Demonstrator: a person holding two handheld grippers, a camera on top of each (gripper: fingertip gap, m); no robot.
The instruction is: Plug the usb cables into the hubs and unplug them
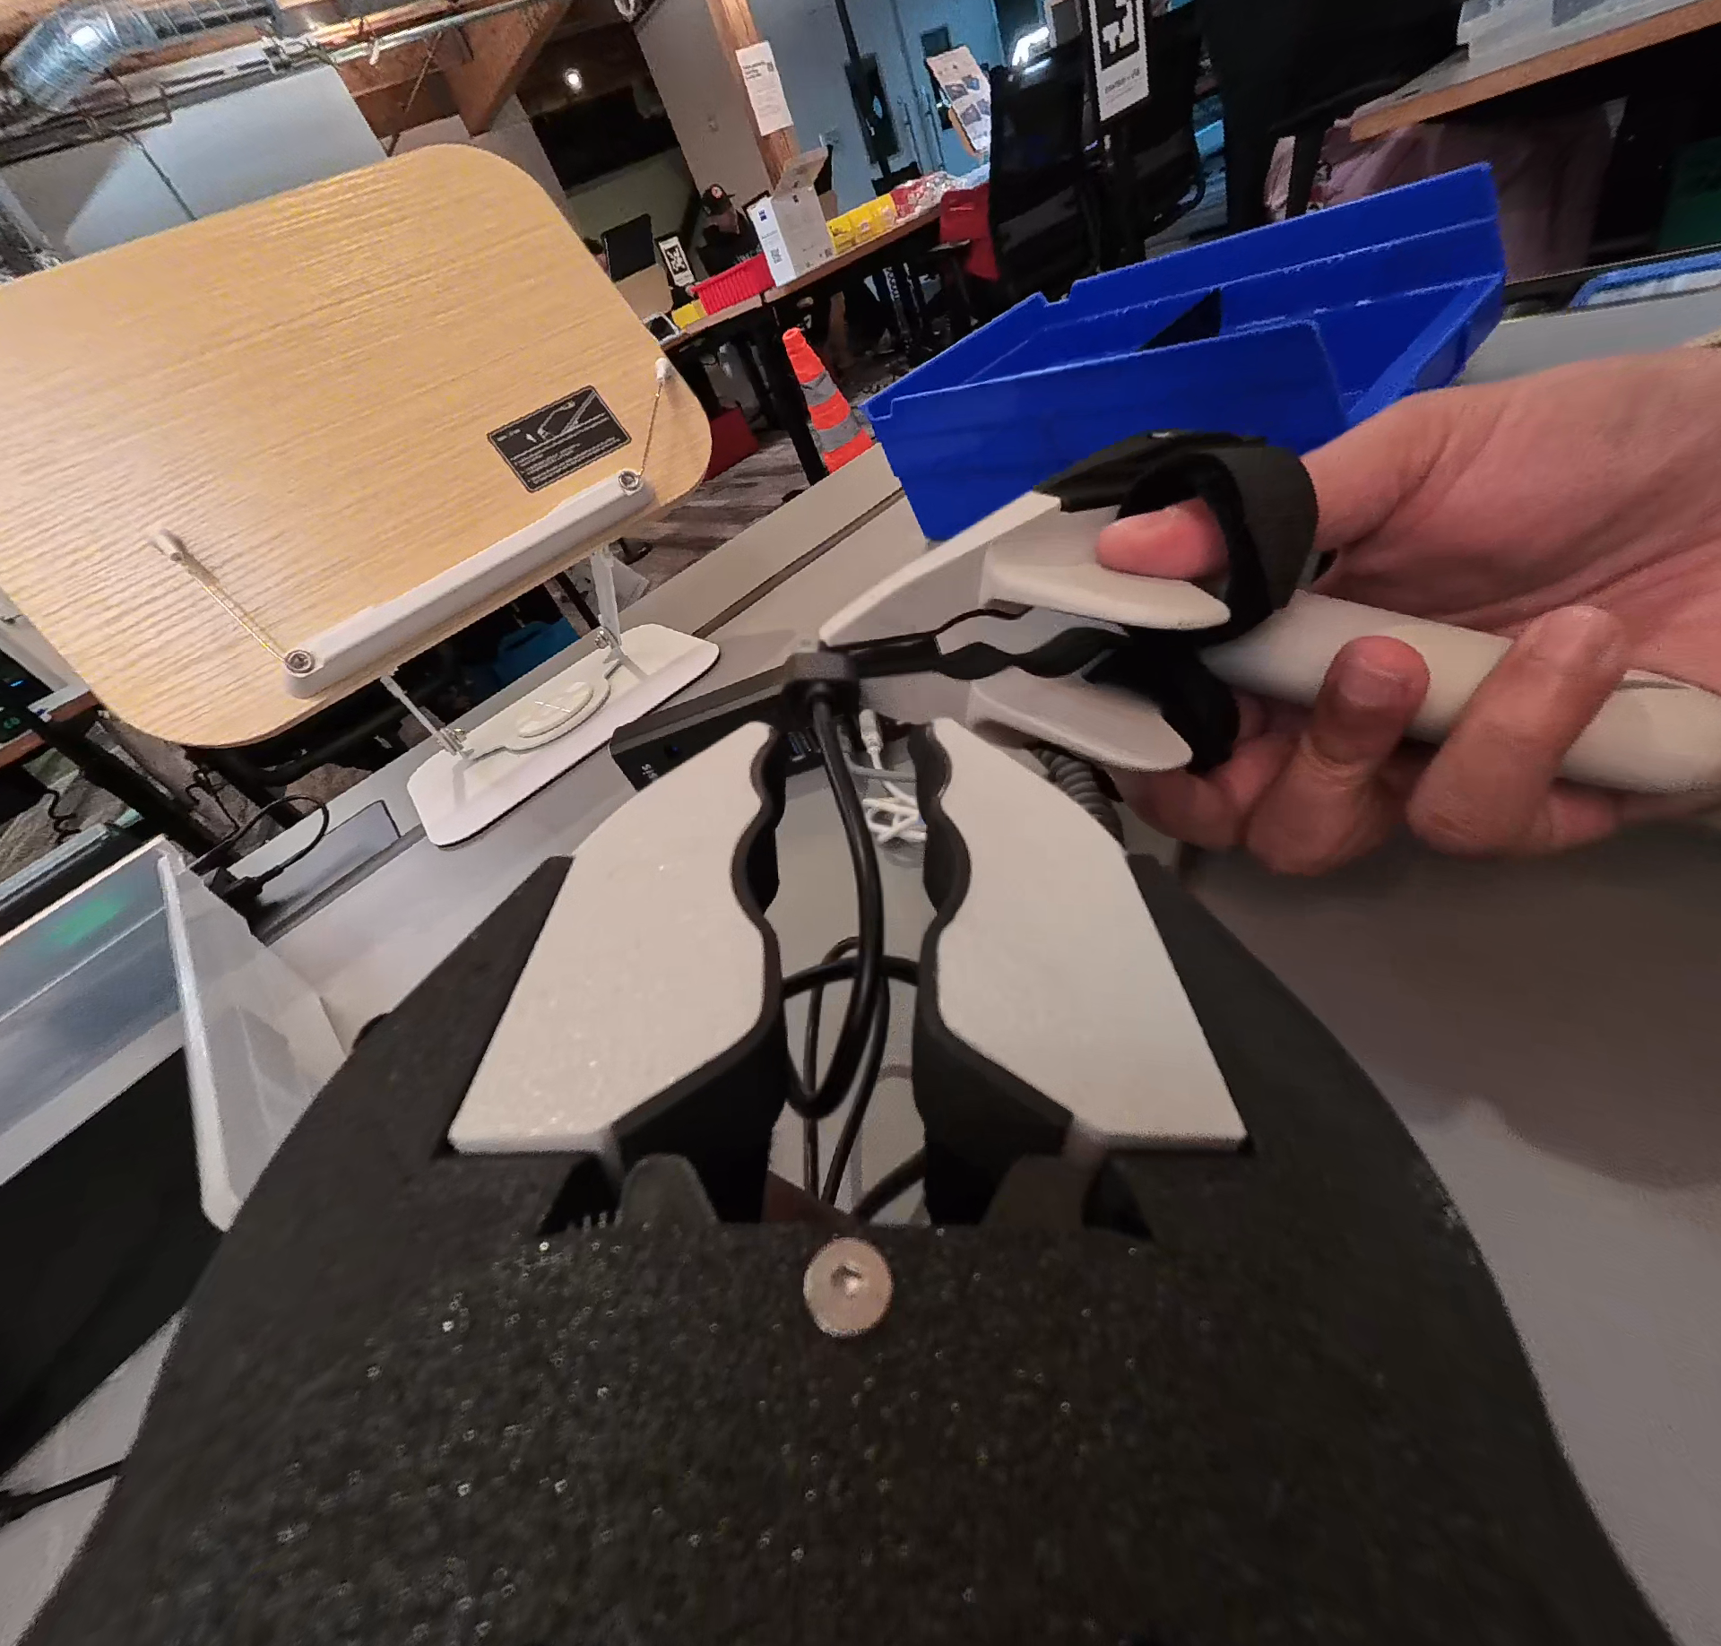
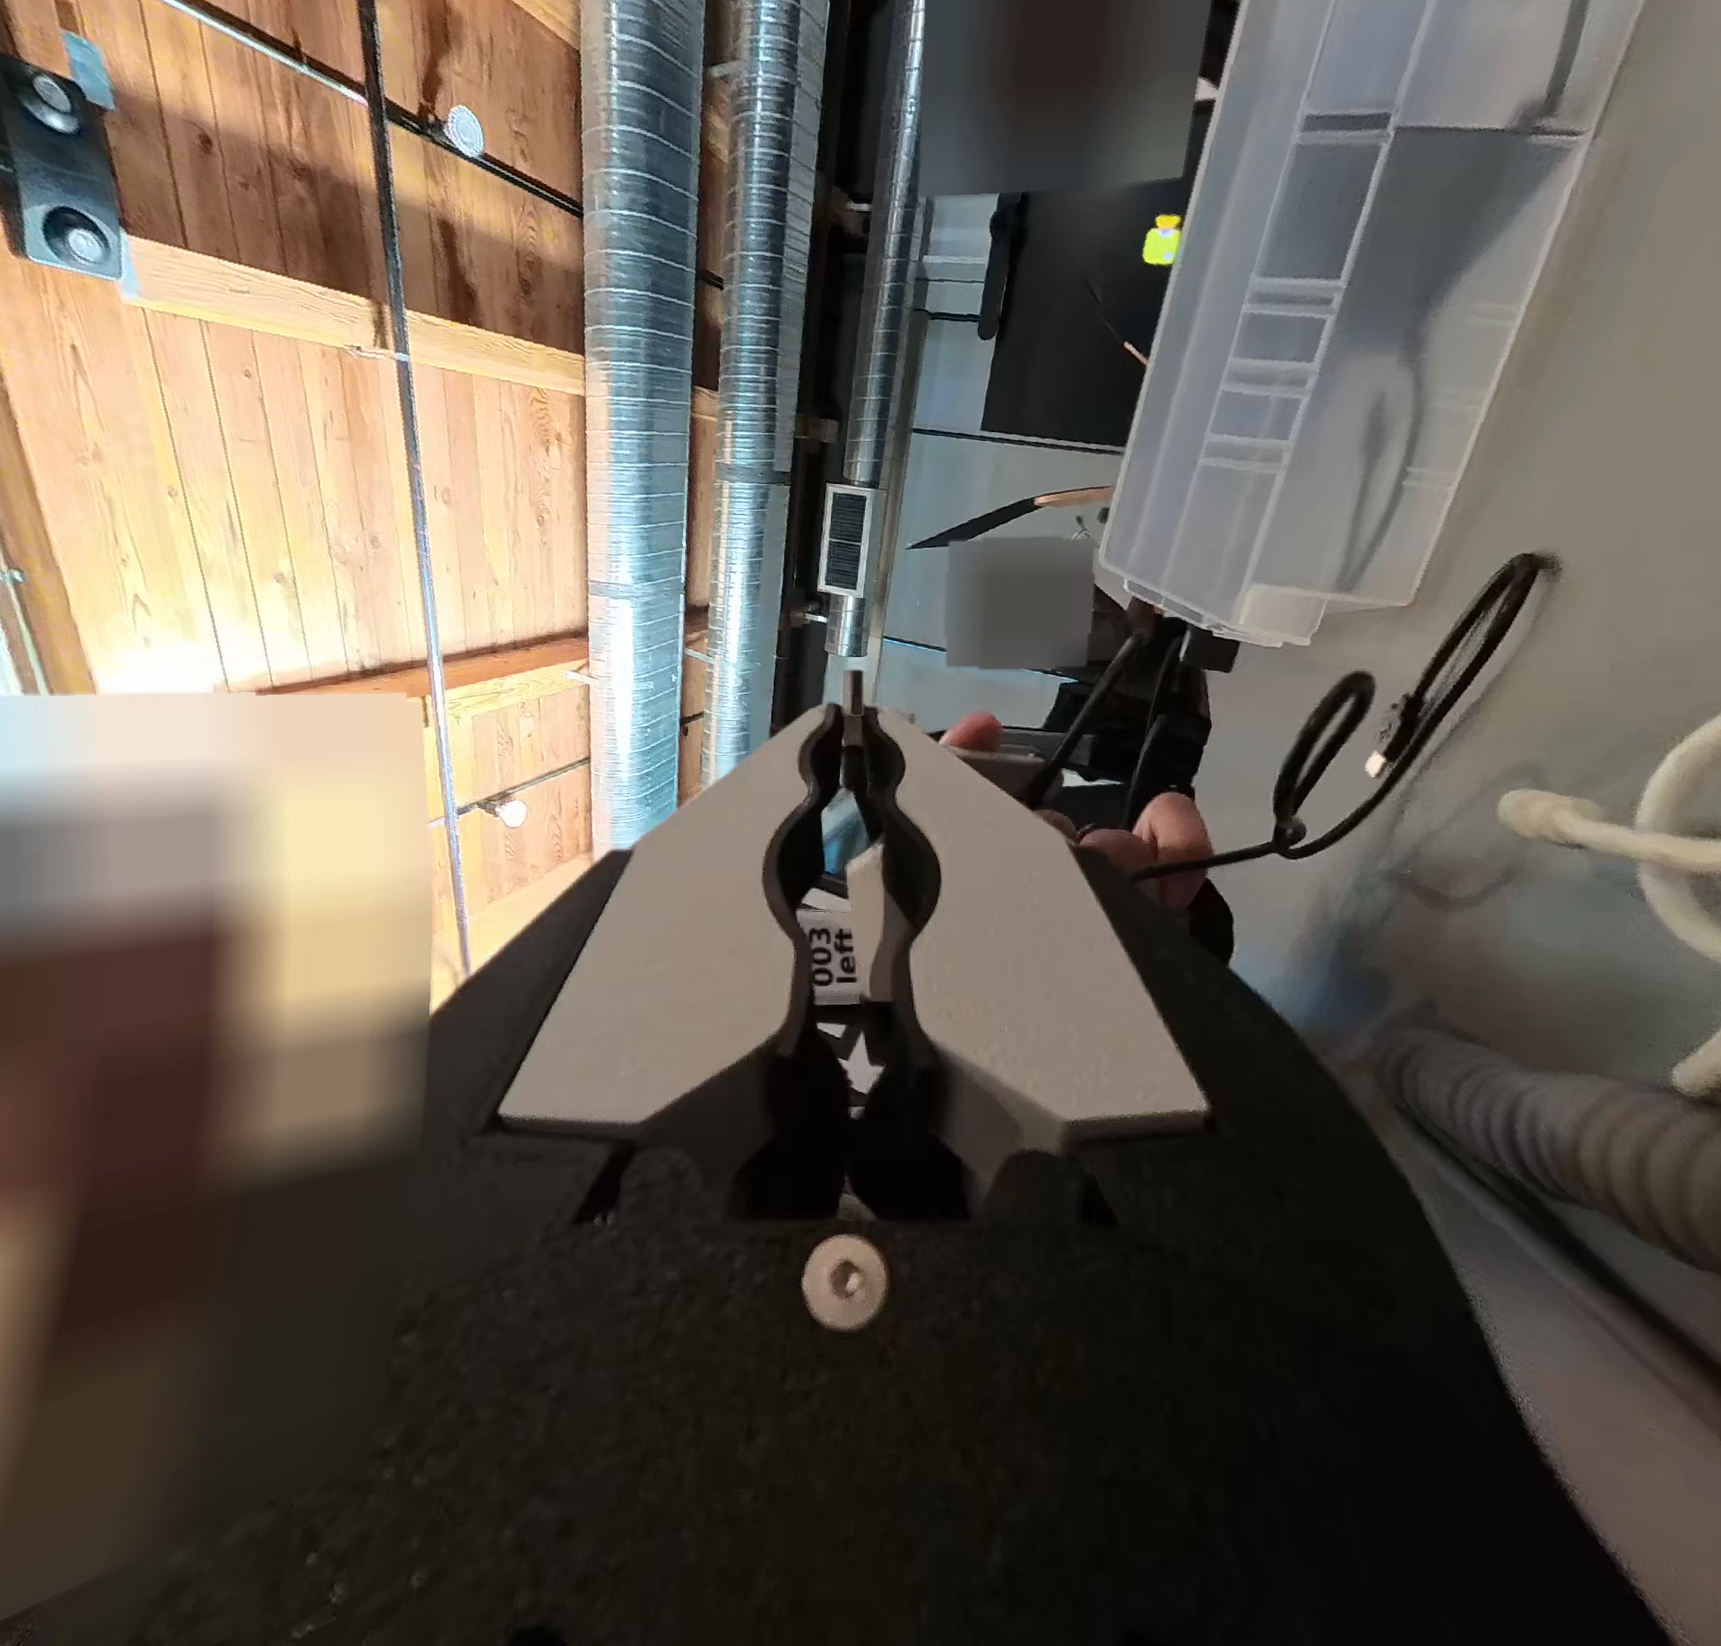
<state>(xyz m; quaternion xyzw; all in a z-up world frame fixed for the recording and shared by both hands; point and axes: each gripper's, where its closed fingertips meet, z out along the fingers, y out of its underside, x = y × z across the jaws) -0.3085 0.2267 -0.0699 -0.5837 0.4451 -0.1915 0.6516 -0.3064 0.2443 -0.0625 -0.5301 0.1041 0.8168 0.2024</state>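
In the left wrist view, my left gripper (image 1: 852, 749) stands with its jaws apart over a black USB hub (image 1: 652, 754) on the grey table (image 1: 1397, 1089). A black cable (image 1: 861, 865) runs between the jaws without touching them. My right gripper (image 1: 833, 656), held in a hand, comes in from the right. It is shut on the cable's black USB plug (image 1: 815, 670) just above the hub's ports. In the right wrist view, my right gripper (image 2: 852, 730) pinches the plug (image 2: 852, 749) at its tips, with the metal end sticking out. Whether the plug is seated in a port is hidden.
A blue bin (image 1: 1211, 390) sits behind the right gripper and a wooden book stand (image 1: 307, 409) stands at the left. A white cable (image 1: 885, 810) and a grey ribbed hose (image 1: 1080, 772) lie by the hub. A clear plastic box (image 2: 1350, 297) and a coiled black cable (image 2: 1322, 744) show too. Less than 4 cm separates the two grippers' tips.
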